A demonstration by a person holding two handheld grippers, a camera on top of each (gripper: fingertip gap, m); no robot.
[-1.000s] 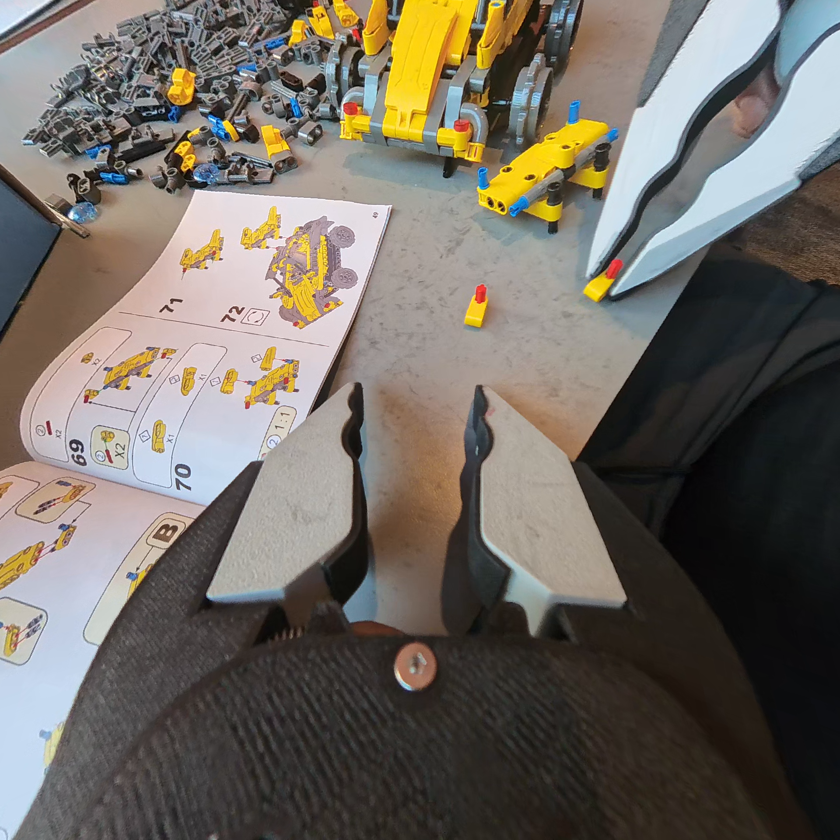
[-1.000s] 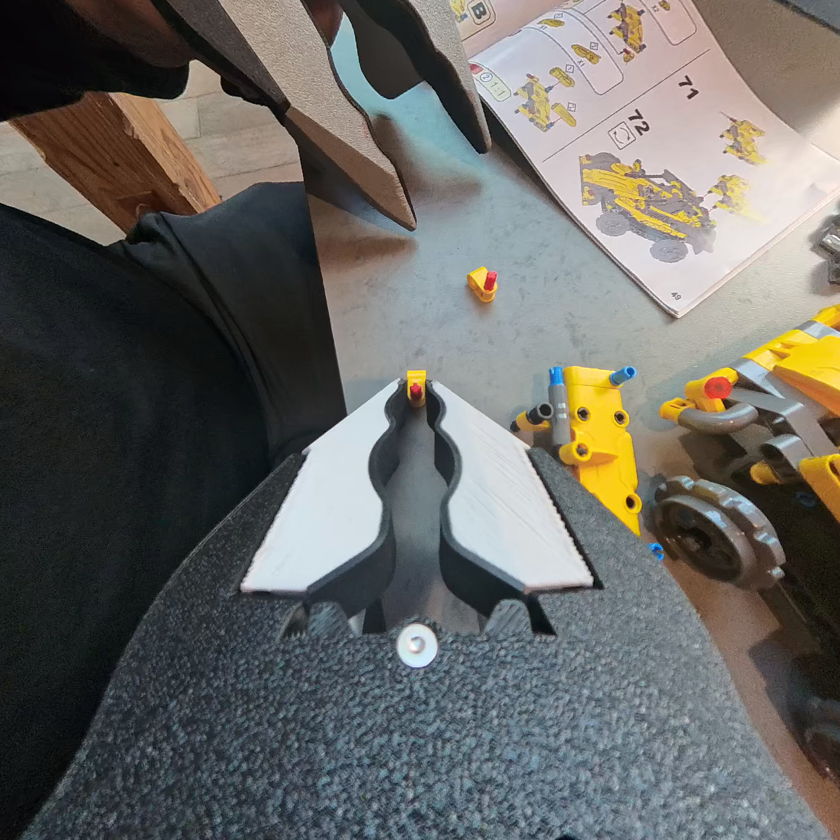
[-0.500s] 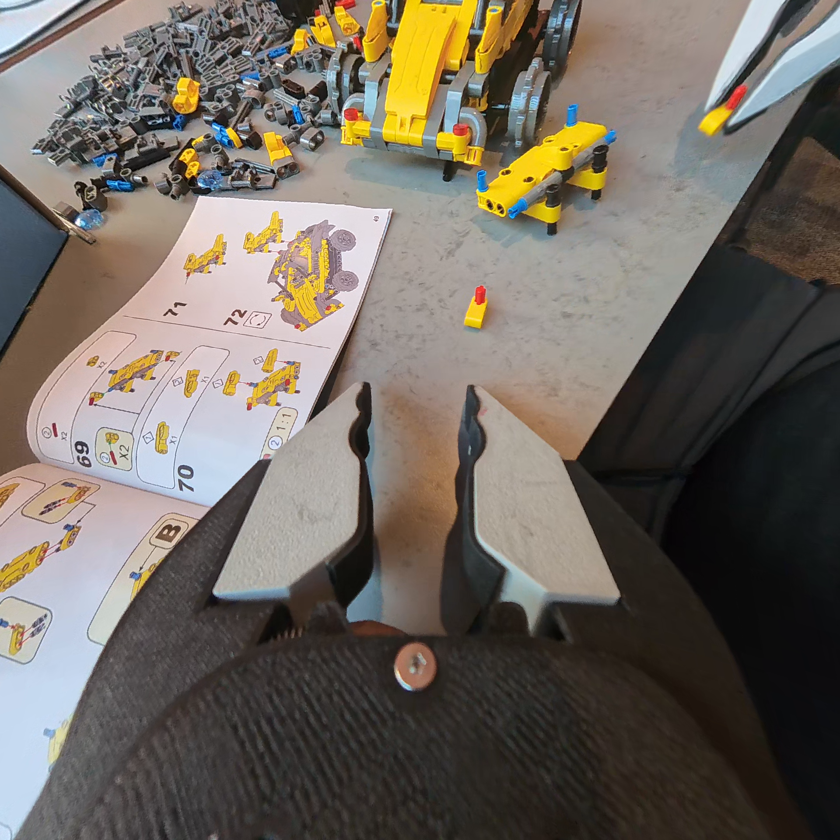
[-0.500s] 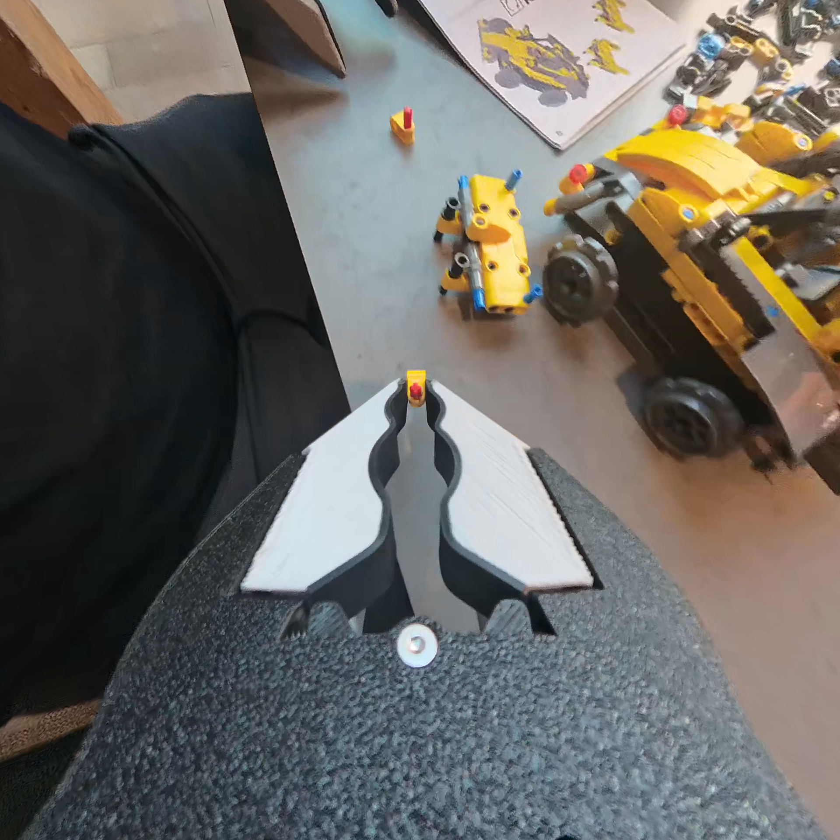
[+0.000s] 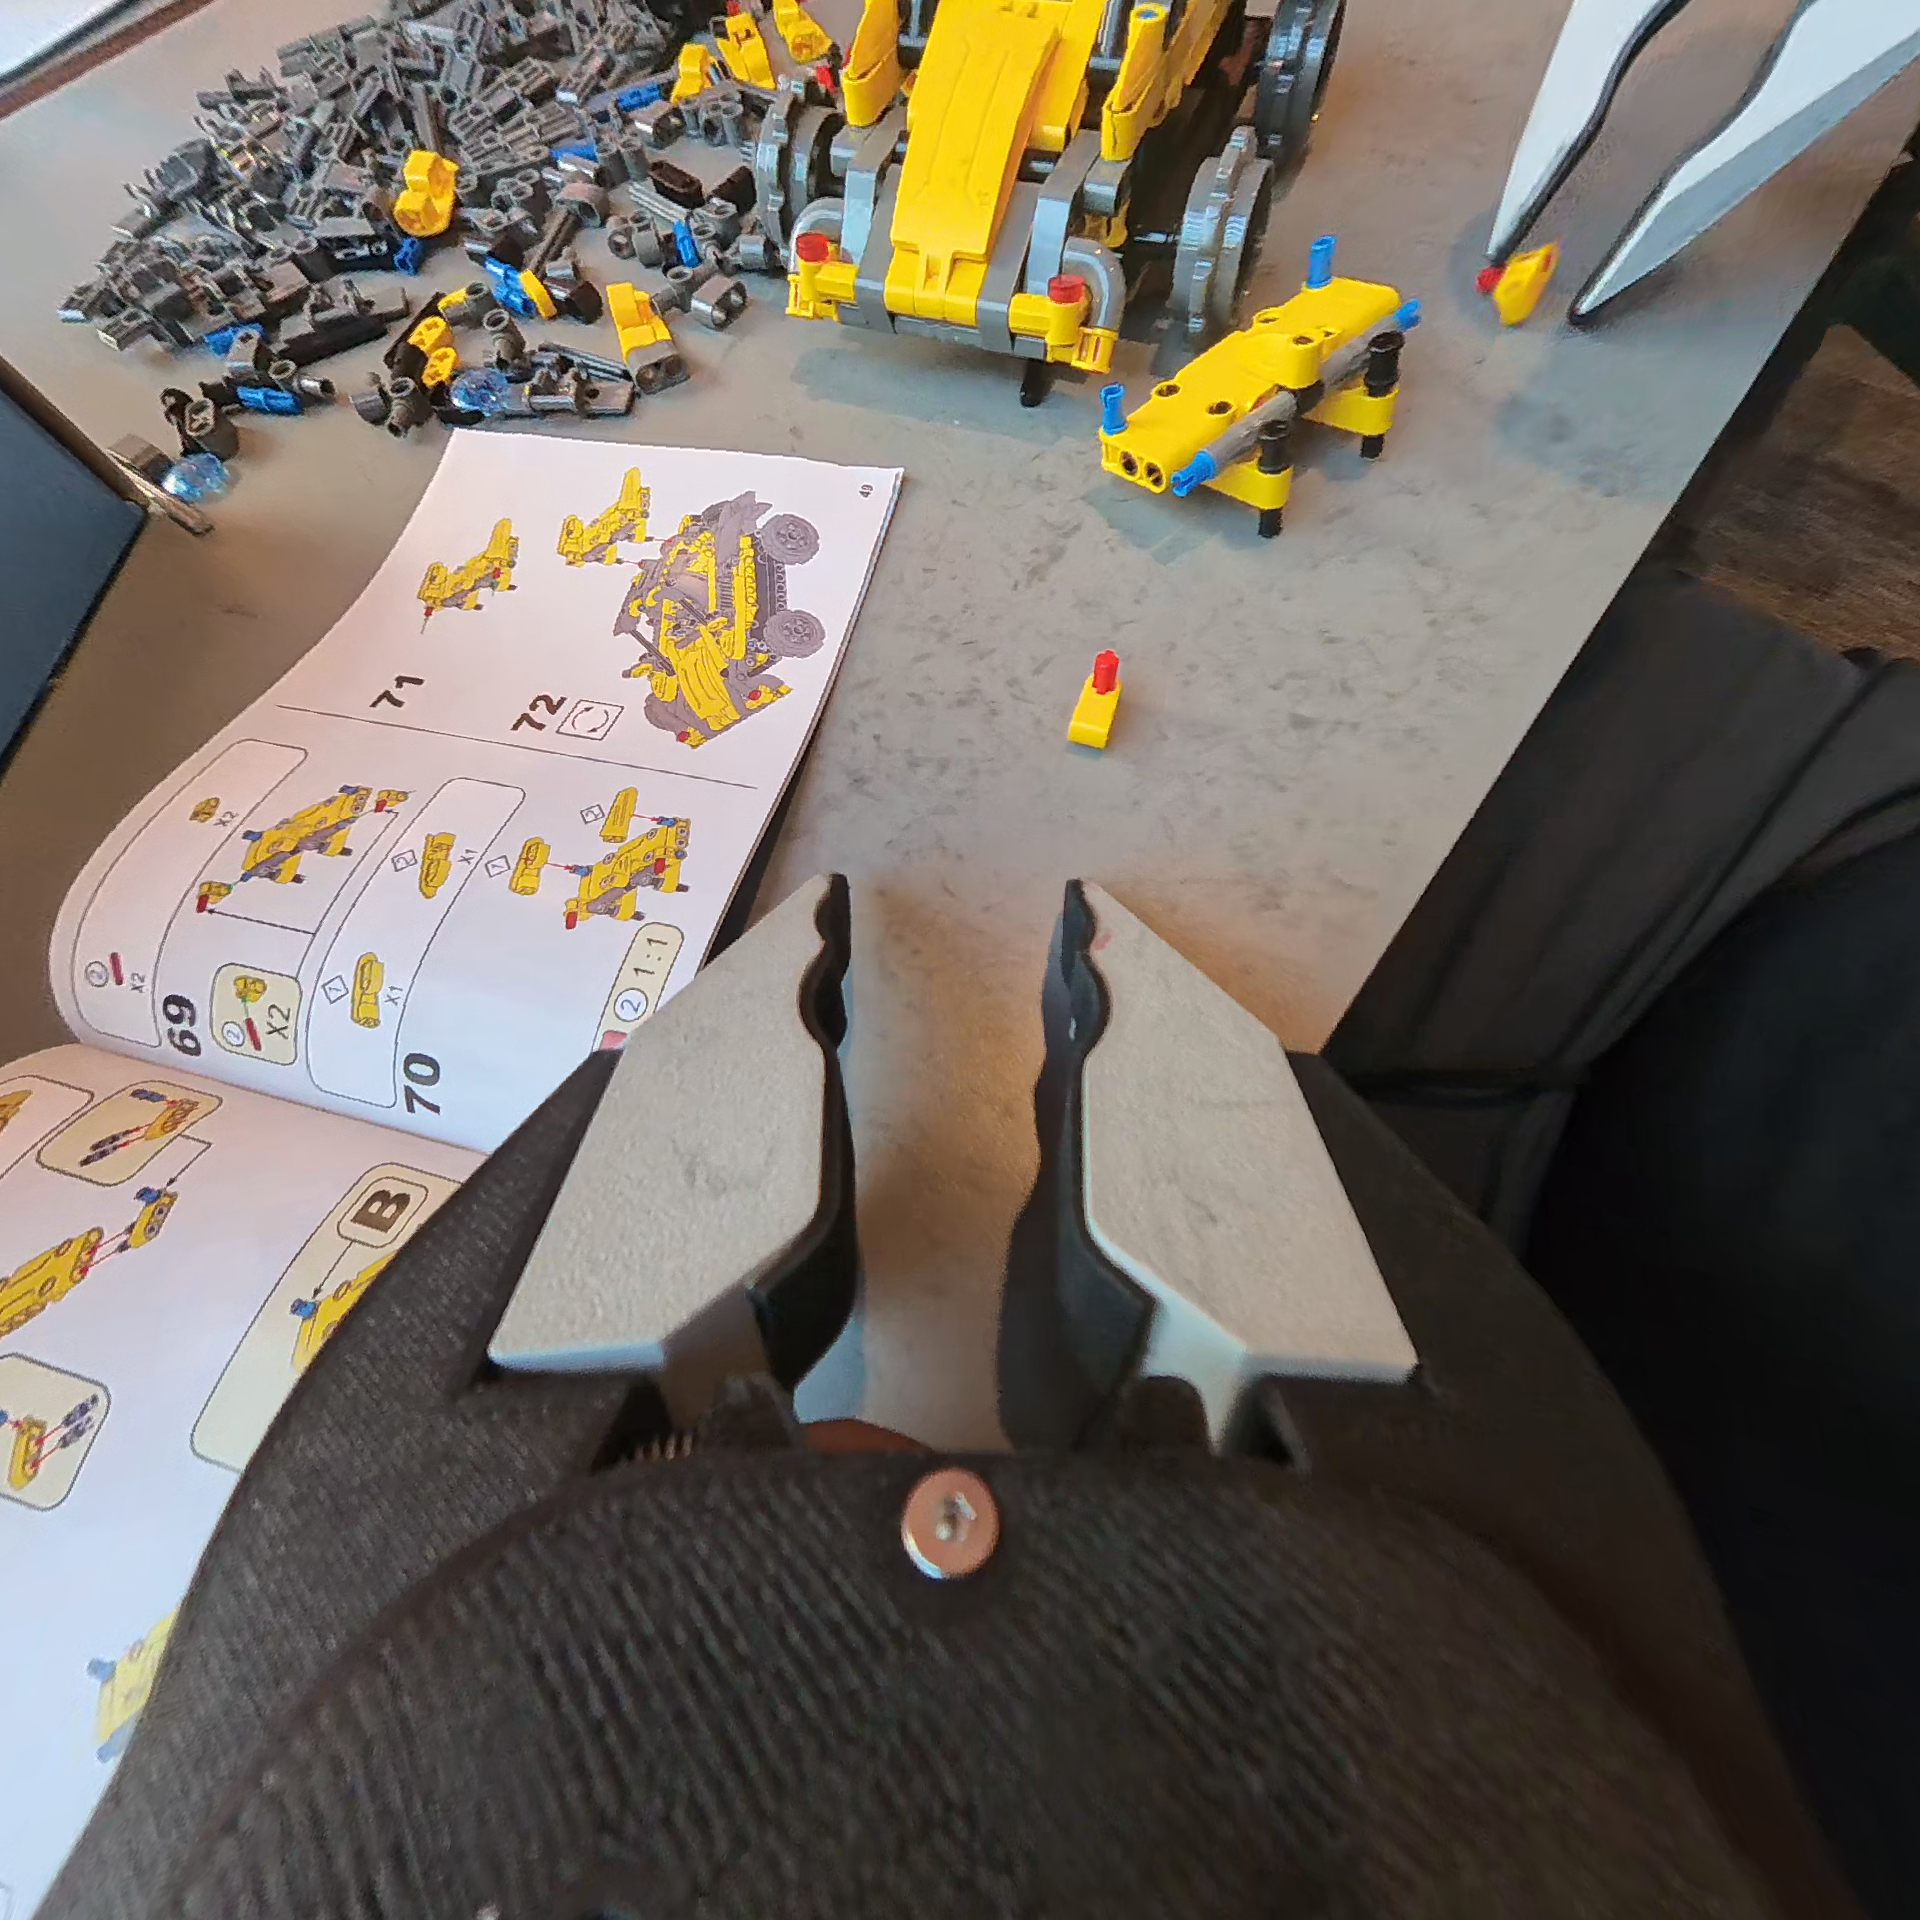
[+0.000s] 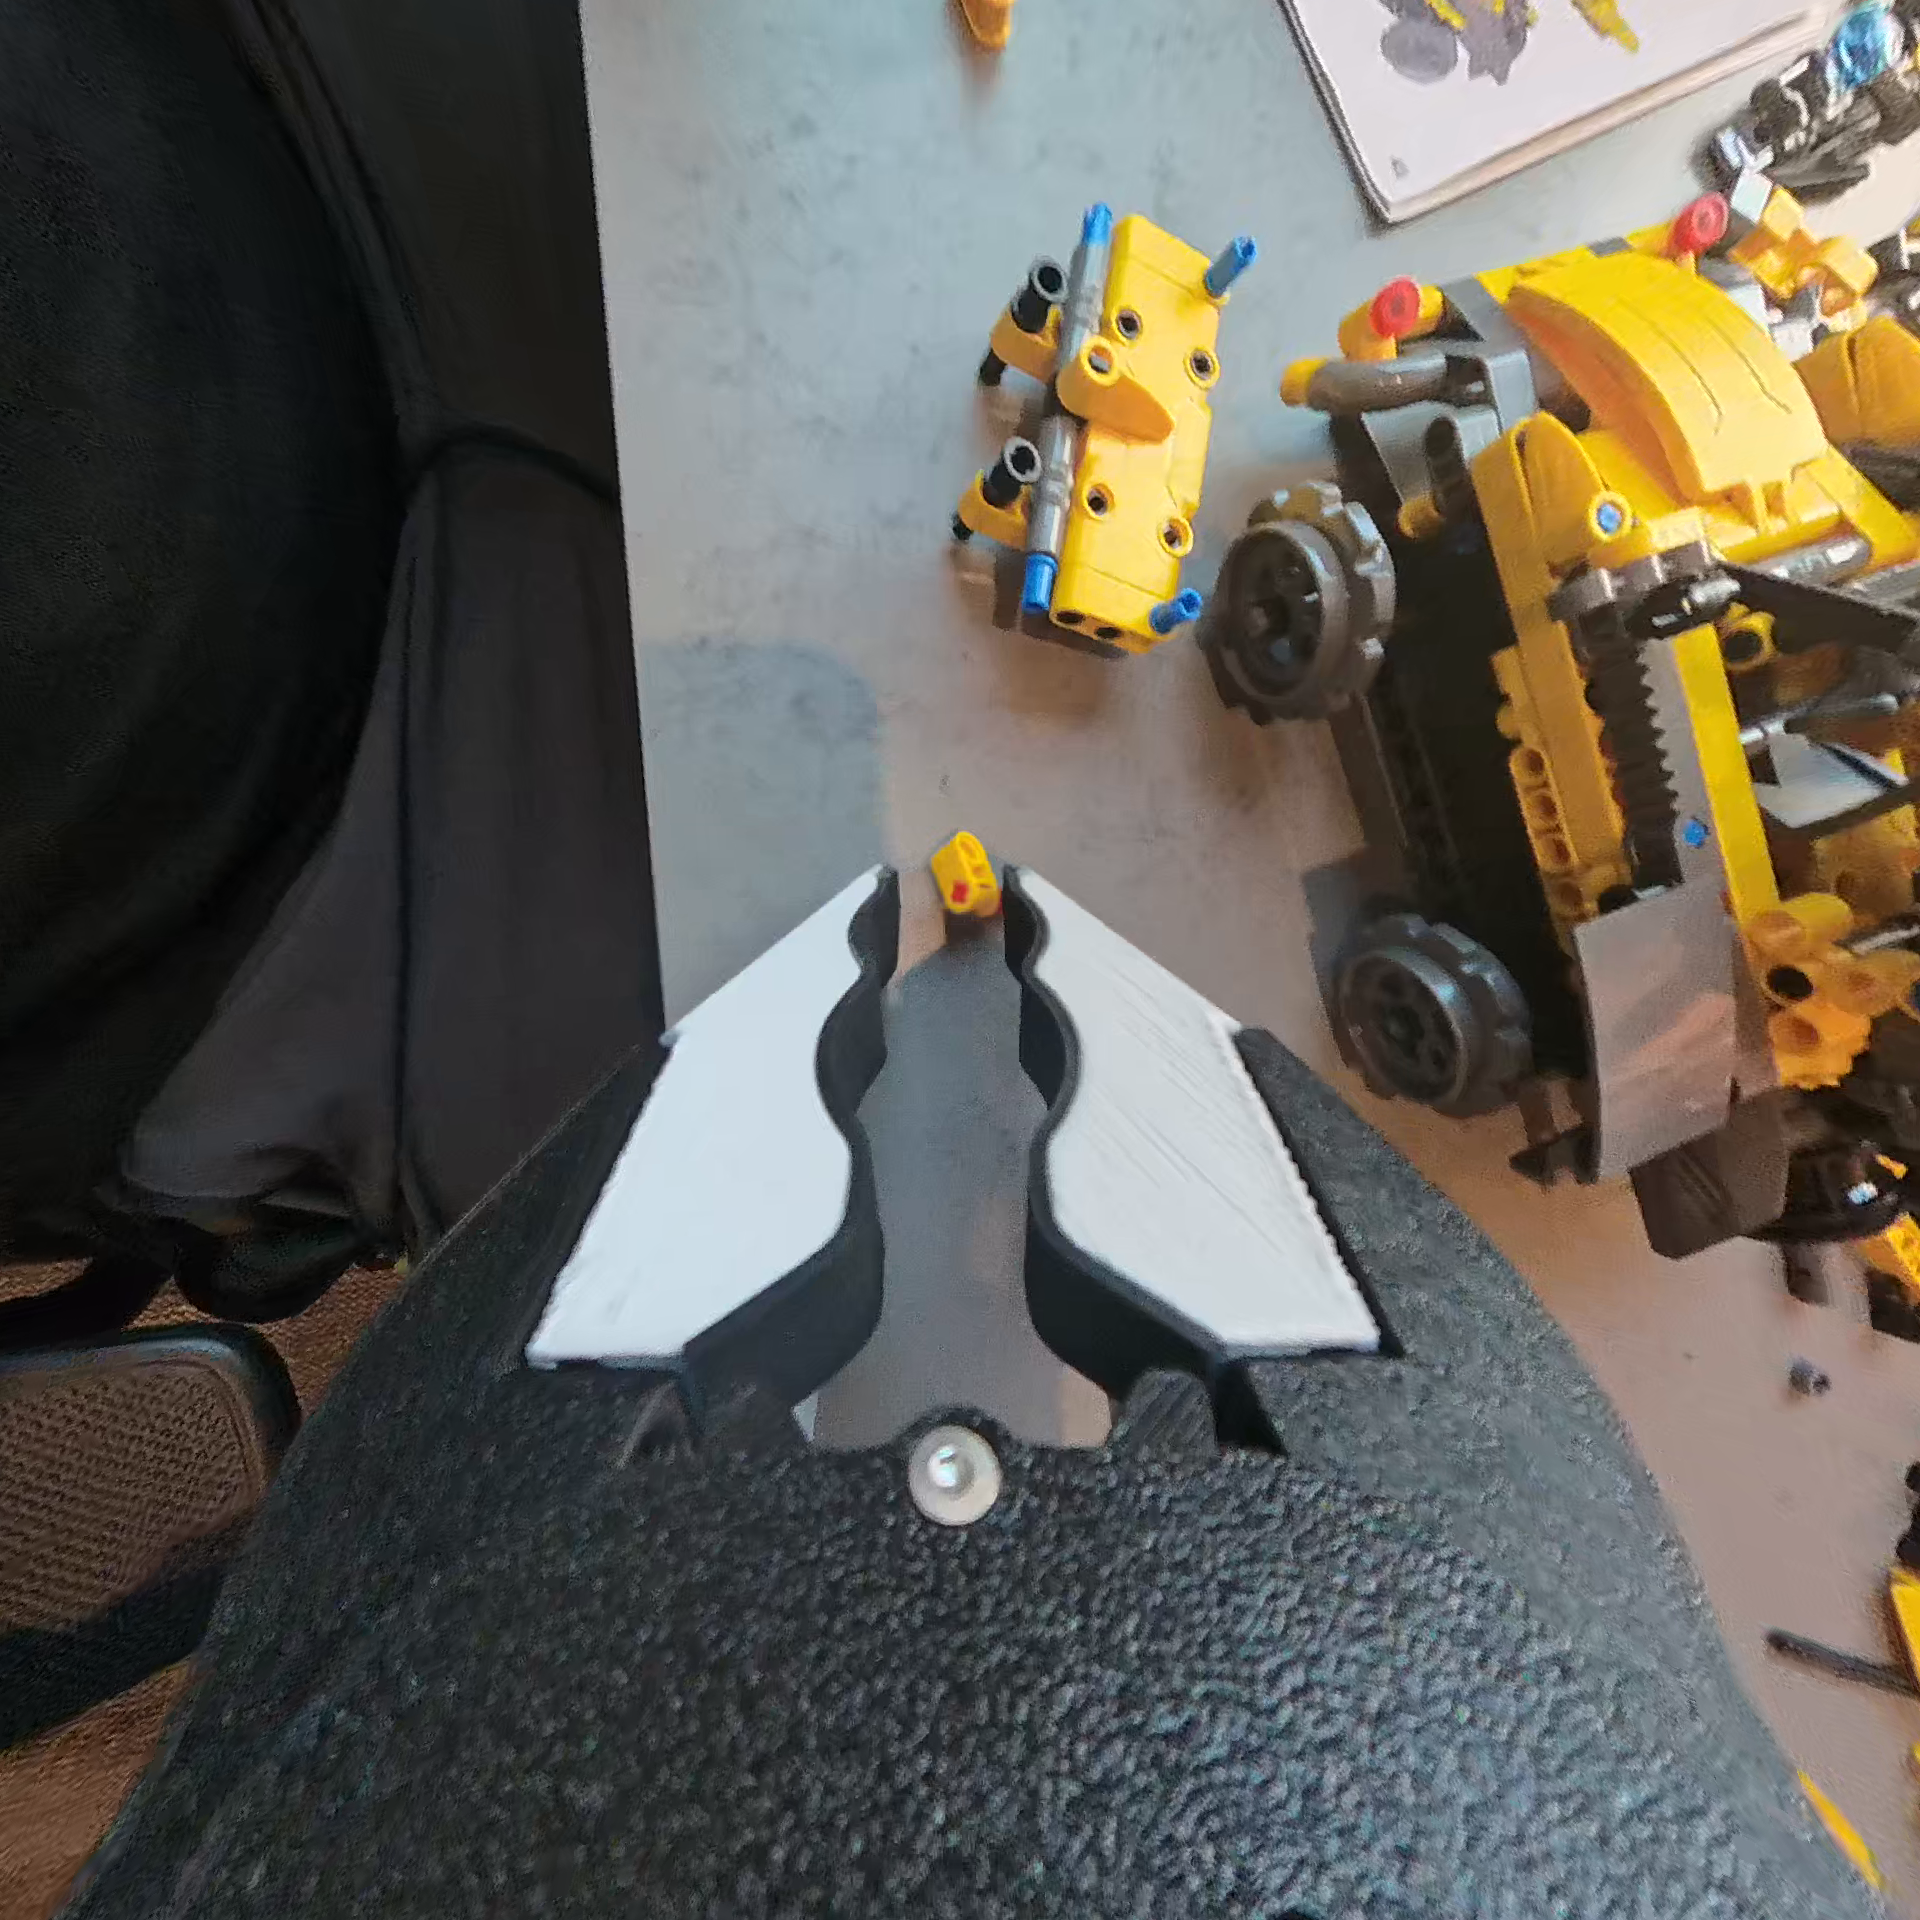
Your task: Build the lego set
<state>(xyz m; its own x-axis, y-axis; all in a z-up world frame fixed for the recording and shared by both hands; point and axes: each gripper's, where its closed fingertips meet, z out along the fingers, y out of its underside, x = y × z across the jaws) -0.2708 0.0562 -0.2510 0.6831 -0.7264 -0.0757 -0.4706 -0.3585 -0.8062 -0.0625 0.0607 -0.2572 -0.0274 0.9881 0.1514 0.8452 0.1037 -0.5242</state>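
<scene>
My right gripper (image 6: 951, 876) is open just above the grey table (image 6: 790, 312). A small yellow piece with a red pin (image 6: 964, 881) lies loose between its fingertips, close to the right finger. The left wrist view shows the same piece (image 5: 1522, 291) on the table by the right gripper (image 5: 1545, 278). My left gripper (image 5: 951, 894) is open and empty, low over the table's near edge. A second small yellow piece with a red pin (image 5: 1096, 698) lies ahead of it. A yellow sub-assembly with blue pins (image 5: 1257, 405) (image 6: 1117, 436) stands between the two grippers.
A large yellow and grey vehicle model (image 5: 987, 156) (image 6: 1621, 644) stands at the back. Several loose grey parts (image 5: 343, 208) lie left of it. An open instruction booklet (image 5: 468, 790) lies at the left. A person's dark clothing (image 5: 1662, 935) (image 6: 260, 520) borders the table's edge. Across from one pair of fingers to the other is roughly 20 cm.
My right gripper carried the small yellow piece along the table edge past the sub-assembly, came down to the table and opened; the piece now lies loose. My left gripper barely moved.
</scene>
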